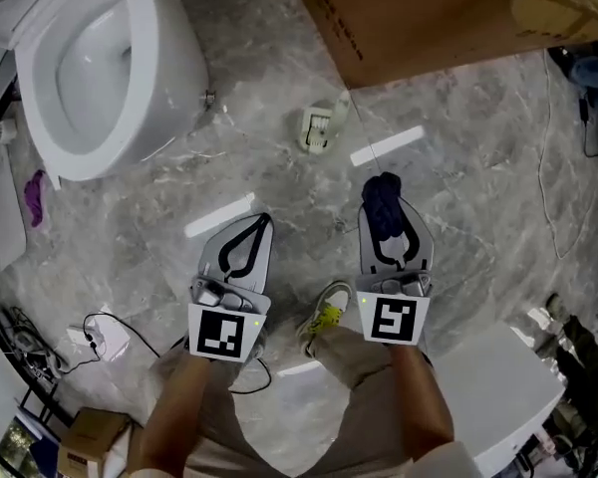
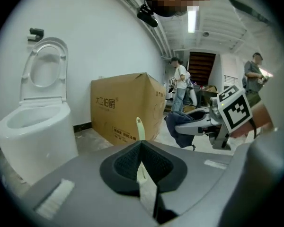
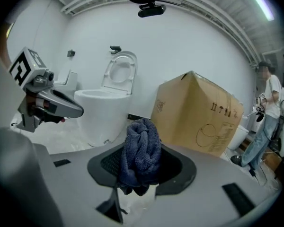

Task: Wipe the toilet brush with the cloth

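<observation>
A white and pale green toilet brush [image 1: 318, 128] stands in its holder on the marble floor, ahead of both grippers and touched by neither. In the left gripper view its handle [image 2: 139, 126] rises just past the jaw tips, in front of the box. My left gripper [image 1: 262, 220] is shut with nothing between its jaws [image 2: 140, 144]. To its right, my right gripper [image 1: 384, 210] is shut on a bunched dark blue cloth [image 1: 381, 193], which sticks up out of the jaws [image 3: 142, 148]. The cloth hides the brush in the right gripper view.
A white toilet [image 1: 100, 63] with its seat up stands at the far left. A large cardboard box [image 1: 429, 13] lies beyond the brush. A white case [image 1: 508, 381] and cables [image 1: 553, 197] are on the right. A small white device [image 1: 102, 337] lies near left. People [image 2: 181, 82] stand far back.
</observation>
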Demonstrator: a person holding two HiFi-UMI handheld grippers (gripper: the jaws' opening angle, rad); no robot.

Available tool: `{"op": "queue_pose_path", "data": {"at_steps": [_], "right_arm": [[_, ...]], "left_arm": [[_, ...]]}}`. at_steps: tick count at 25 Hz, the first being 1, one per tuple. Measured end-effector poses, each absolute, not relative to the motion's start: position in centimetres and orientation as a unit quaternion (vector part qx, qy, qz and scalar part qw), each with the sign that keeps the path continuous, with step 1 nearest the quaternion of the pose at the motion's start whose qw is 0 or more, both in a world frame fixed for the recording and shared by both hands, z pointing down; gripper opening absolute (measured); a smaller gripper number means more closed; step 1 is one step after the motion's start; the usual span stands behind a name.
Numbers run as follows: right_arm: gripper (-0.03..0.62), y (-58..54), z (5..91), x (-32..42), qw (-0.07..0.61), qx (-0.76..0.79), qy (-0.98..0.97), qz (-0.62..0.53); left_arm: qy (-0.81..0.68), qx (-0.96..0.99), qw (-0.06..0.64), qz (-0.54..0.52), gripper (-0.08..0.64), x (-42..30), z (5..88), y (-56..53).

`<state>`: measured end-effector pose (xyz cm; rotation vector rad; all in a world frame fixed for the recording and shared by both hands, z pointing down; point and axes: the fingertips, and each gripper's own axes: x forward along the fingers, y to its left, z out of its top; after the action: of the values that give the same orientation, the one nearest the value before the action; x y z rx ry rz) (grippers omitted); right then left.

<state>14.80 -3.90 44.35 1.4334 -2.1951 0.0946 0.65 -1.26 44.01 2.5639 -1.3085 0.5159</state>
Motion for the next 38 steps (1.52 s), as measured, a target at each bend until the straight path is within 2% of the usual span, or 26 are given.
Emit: {"op": "queue_pose_path", "data": {"at_steps": [5, 7, 9, 15, 22, 38], "right_arm": [[0.164, -10.3, 44.5, 16.5, 0.237, 0.537, -0.809, -0.019], [0.164, -12.1, 43.9, 17.0, 0.237, 0.537, -0.808, -0.054], [0.164, -13.3, 43.5, 17.1, 0.245, 0.523, -0.812, -0.088], [0.164, -15.7, 43.1, 16.0, 0.282, 0.478, -0.812, -0.180], [0.164, -17.0, 43.1, 14.1, 0.321, 0.446, -0.799, -0.243], [0.158, -17.0, 45.8, 12.0, 0.395, 0.398, -0.784, -0.266]], "left_arm": [[-0.440, 0.883, 0.079, 0.144, 0.002, 0.3, 46.7, -6.3], [-0.424, 0.894, 0.042, 0.140, 0.002, 0.9, 47.1, -8.0], [-0.407, 0.903, 0.009, 0.137, 0.002, 1.5, 47.4, -9.3], [-0.397, 0.912, -0.020, 0.098, 0.002, 2.8, 47.4, -12.6], [-0.392, 0.918, 0.022, 0.056, 0.002, 4.3, 48.3, -15.1], [-0.348, 0.933, 0.024, 0.091, 0.002, 7.2, 51.3, -14.0]]}}
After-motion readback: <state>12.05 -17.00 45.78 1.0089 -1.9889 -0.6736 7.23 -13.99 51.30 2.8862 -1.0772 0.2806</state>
